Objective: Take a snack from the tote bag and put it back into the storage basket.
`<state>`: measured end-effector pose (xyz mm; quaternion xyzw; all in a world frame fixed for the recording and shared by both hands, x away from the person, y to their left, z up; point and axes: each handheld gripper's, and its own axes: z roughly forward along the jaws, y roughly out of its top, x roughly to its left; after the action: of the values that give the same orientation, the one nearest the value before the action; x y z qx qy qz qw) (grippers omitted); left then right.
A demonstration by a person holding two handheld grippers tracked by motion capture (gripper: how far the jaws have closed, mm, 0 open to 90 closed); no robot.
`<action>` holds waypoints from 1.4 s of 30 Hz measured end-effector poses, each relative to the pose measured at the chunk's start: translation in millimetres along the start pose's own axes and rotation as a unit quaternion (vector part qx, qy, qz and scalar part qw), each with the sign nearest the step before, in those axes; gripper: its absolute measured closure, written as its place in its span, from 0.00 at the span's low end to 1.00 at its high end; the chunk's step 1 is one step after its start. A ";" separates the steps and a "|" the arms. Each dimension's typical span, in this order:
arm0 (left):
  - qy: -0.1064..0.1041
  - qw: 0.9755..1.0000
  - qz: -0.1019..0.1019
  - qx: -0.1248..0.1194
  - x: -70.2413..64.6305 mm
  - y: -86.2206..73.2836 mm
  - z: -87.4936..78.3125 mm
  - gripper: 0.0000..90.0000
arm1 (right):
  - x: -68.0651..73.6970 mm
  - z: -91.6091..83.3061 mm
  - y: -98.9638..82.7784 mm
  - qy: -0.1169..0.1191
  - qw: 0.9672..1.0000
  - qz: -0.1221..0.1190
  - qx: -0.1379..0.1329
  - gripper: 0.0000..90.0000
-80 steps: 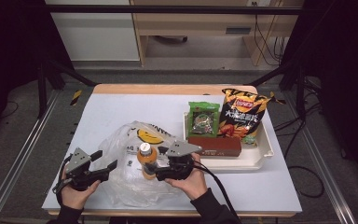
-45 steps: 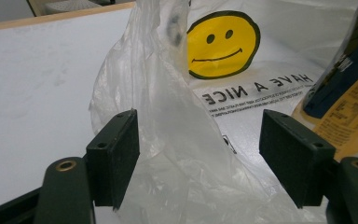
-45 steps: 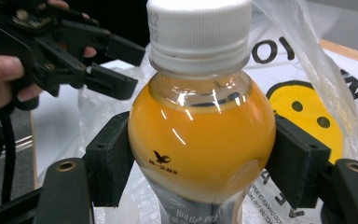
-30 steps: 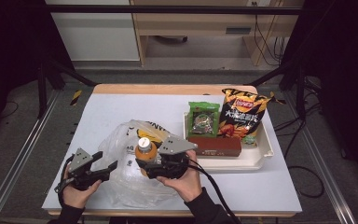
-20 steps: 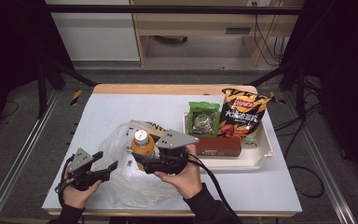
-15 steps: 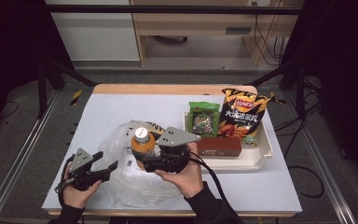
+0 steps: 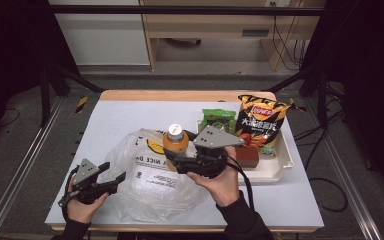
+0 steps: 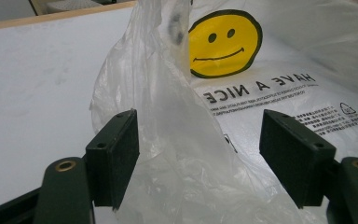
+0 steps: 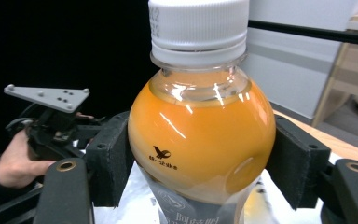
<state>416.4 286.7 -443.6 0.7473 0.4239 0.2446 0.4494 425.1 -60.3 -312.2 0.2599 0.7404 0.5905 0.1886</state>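
My right gripper has its fingers clamped on the bottle, one pad on each side of the orange belly just under the white cap. The right gripper view confirms it: both pads press the bottle at its widest part, and it stands upright between them. From the high view the bottle sits above the bag's upper edge, at about 9 o'clock of my right hand.

My left gripper has its fingers spread. It points toward 3 o'clock, at the bag's near-left edge. In the left gripper view a raised fold of the clear bag stands between the pads; it brushes the left pad and stays clear of the right one. The yellow smiley printed on the bag lies past the fold at 12 o'clock.

The bag is spread on the tabletop, near the front edge. At 3 o'clock of the bottle is a tray holding a chip bag, a green packet and a brown block.
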 end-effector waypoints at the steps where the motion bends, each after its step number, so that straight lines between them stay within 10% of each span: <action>1: 0.000 1.000 0.000 0.000 0.0 0.0 0.0 0.31 | -2.7 -3.6 0.4 -0.004 1.000 0.001 -0.001 0.34; 22: 0.001 1.000 -0.007 -0.020 1.1 7.1 -11.2 0.30 | -56.7 -66.1 -17.8 -0.099 0.995 0.030 -0.008 0.34; 42: 0.008 0.999 -0.025 -0.035 14.8 13.1 -27.5 0.26 | -97.9 -122.4 -52.4 -0.175 0.983 0.054 -0.007 0.34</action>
<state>409.0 309.0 -419.2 0.7181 0.4374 0.2540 0.4780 422.6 -223.6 -337.6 0.3976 0.6769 0.5499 0.2853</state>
